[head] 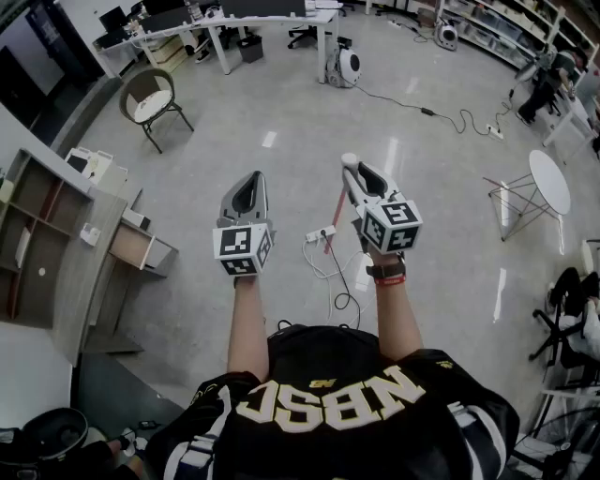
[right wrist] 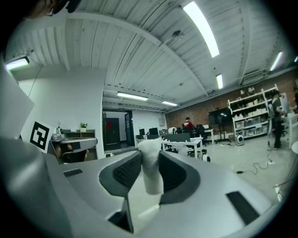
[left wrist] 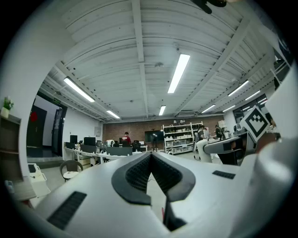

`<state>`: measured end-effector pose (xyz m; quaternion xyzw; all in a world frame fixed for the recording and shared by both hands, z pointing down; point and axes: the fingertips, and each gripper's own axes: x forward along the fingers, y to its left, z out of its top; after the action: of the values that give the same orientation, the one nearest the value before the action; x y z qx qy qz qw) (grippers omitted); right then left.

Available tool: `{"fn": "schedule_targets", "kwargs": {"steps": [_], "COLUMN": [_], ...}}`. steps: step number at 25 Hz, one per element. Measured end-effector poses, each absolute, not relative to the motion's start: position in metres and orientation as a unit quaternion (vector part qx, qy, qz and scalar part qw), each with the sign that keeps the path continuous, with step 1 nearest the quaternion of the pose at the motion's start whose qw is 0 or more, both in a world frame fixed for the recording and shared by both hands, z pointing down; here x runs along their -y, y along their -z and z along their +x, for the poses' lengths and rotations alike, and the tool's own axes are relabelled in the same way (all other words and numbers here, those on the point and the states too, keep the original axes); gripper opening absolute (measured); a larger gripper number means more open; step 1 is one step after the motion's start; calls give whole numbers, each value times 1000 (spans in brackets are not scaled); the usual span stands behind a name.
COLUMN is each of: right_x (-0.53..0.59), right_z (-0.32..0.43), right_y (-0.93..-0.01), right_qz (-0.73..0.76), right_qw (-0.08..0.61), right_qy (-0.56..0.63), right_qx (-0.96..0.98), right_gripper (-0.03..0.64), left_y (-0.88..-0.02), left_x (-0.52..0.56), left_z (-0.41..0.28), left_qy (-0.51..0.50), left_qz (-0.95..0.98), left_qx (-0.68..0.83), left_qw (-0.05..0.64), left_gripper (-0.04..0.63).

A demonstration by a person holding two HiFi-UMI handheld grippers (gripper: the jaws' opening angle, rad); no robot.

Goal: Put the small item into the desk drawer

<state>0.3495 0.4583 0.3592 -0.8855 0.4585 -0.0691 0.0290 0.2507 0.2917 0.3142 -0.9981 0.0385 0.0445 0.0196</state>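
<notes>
My right gripper is raised in front of me and is shut on a small white cylinder. In the right gripper view the small white cylinder stands upright between the dark pads, its top poking above them. My left gripper hangs level beside it, shut and holding nothing; in the left gripper view its tips meet. The grey desk stands on the floor at the far left, and its wooden drawer is pulled open. Both grippers are well away from the drawer, to its right.
A shelf unit adjoins the desk. A folding chair stands at the back left, white tables behind it. A power strip with cables lies on the floor under the grippers. A round white table stands at right.
</notes>
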Motion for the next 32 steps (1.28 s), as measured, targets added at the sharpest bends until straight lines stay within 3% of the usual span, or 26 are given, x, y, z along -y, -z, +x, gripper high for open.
{"fn": "schedule_targets", "kwargs": {"steps": [12, 32], "right_x": [-259, 79], "right_z": [299, 122], "right_y": [-367, -392], "right_qz": [-841, -620], "right_qw": [28, -14], "right_qy": [77, 99], "right_qx": [-536, -778], "right_gripper": [126, 126], "left_y": [-328, -370], "left_x": [-125, 105], "left_z": [184, -1], "left_qy": [-36, -27], "left_qz": [-993, -923], "left_qx": [-113, -384], "left_qw": [20, -17], "left_gripper": [14, 14]}}
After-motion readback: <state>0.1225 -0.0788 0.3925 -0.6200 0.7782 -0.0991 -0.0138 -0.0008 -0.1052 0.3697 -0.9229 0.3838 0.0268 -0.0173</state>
